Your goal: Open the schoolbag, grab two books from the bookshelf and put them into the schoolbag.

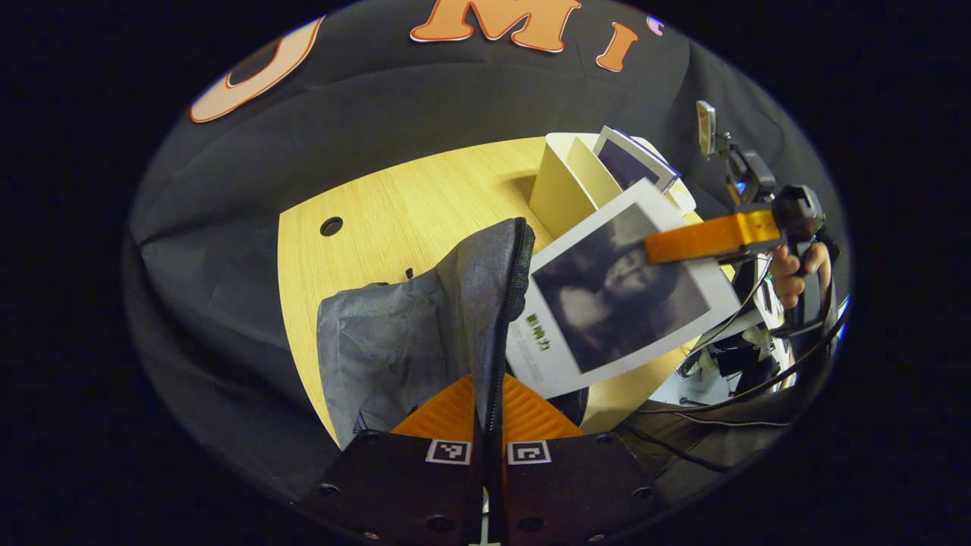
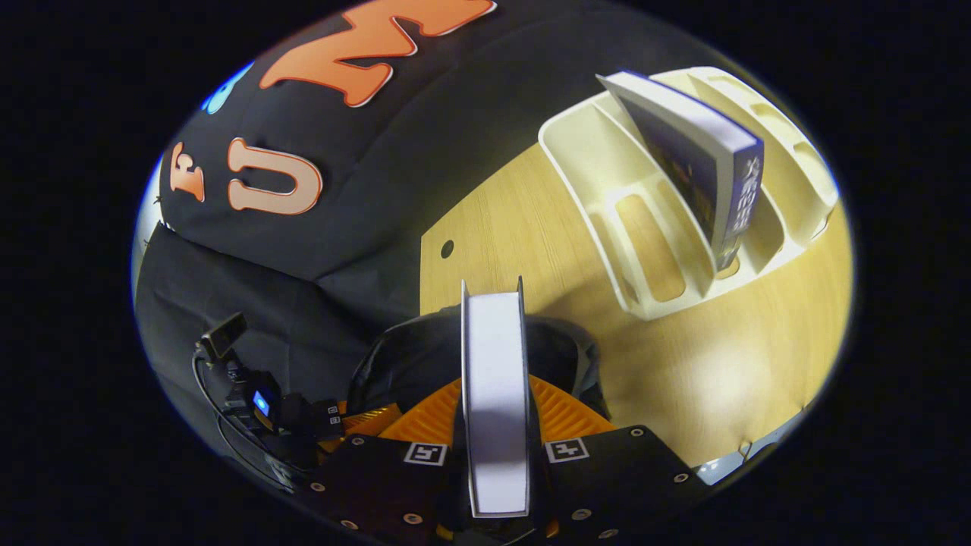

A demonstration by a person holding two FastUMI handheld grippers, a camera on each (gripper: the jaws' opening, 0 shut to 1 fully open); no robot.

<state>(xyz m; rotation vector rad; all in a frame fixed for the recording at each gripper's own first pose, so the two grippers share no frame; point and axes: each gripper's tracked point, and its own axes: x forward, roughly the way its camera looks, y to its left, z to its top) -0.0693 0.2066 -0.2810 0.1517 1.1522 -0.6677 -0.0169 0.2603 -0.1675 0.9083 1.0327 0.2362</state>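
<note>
Left hand-held gripper (image 1: 489, 425) pinched closed on the grey fabric schoolbag (image 1: 425, 334) zipper edge. Right hand-held gripper (image 2: 494, 425) clamped on a white-covered book (image 2: 494, 394), edge-on above the bag mouth. Second book (image 2: 702, 178) leans in the cream slotted bookshelf (image 2: 607, 167); bare wood-grain surface (image 2: 705, 364) beside it.

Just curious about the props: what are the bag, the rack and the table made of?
Bag: grey woven fabric, matte, creased, with a zip edge. Rack: cream, smooth, moulded-looking dividers, probably plastic. Table: pale wood grain, likely laminate.
</note>
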